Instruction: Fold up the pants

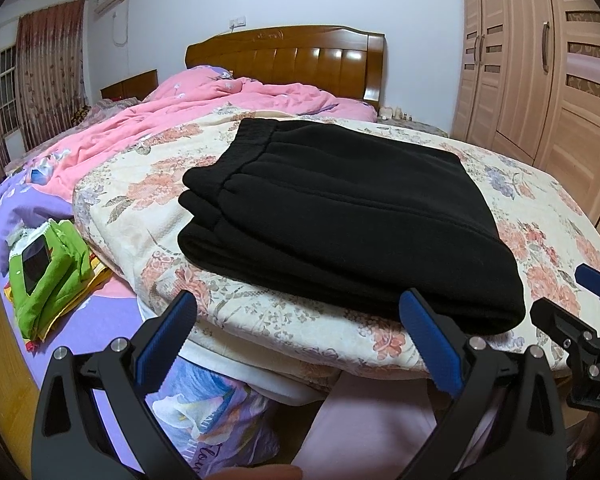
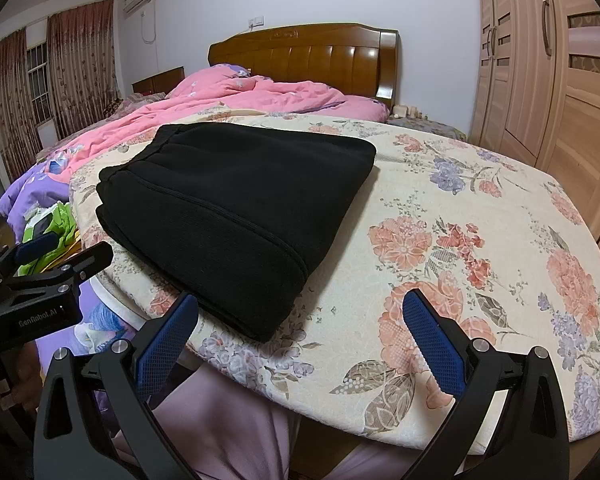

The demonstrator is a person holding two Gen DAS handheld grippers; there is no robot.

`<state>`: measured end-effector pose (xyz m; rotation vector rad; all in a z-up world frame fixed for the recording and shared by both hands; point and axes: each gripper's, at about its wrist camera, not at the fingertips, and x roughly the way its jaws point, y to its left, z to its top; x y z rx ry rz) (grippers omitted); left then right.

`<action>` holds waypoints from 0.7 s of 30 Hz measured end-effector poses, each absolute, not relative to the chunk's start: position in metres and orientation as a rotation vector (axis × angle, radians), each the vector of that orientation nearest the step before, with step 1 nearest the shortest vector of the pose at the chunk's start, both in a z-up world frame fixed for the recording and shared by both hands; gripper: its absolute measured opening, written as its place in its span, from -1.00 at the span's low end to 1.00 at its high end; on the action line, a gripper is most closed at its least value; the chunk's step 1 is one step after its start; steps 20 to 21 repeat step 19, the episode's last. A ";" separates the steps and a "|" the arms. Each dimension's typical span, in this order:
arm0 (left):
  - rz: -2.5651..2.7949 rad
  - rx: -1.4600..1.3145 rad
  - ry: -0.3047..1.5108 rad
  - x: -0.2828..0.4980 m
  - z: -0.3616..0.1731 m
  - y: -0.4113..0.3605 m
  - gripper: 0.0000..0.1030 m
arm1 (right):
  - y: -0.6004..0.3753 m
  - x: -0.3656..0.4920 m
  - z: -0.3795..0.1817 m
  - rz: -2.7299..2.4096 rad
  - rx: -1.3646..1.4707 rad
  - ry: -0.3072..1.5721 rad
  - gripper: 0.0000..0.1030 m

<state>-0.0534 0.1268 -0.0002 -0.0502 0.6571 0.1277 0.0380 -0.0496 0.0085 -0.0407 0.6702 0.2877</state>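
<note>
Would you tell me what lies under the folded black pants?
The black pants rest on a floral quilt spread over the bed. The part of the quilt beneath them is covered.

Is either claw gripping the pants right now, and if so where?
No. Both the left claw and right claw are open and empty; the folded black pants lie free on the floral quilt.

The bed carries a floral quilt with folded black pants near its foot edge; a pink duvet lies toward the headboard.
</note>
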 end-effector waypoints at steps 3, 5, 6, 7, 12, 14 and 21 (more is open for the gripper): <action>0.131 -0.050 0.653 -0.054 0.002 0.127 0.97 | -0.050 0.038 0.009 0.288 -0.041 0.671 0.91; 0.134 -0.048 0.651 -0.054 0.003 0.126 0.97 | -0.050 0.038 0.009 0.288 -0.041 0.670 0.91; 0.135 -0.049 0.650 -0.054 0.003 0.126 0.97 | -0.050 0.038 0.009 0.287 -0.041 0.670 0.91; 0.135 -0.050 0.651 -0.054 0.003 0.125 0.97 | -0.050 0.038 0.009 0.288 -0.040 0.670 0.91; 0.150 -0.057 0.640 -0.056 0.005 0.128 0.97 | -0.052 0.040 0.008 0.290 -0.038 0.673 0.91; 0.152 -0.048 0.651 -0.055 0.004 0.130 0.97 | -0.055 0.041 0.008 0.288 -0.044 0.669 0.91; 0.269 -0.046 0.652 -0.062 -0.005 0.168 0.97 | -0.092 0.053 0.011 0.206 -0.092 0.639 0.91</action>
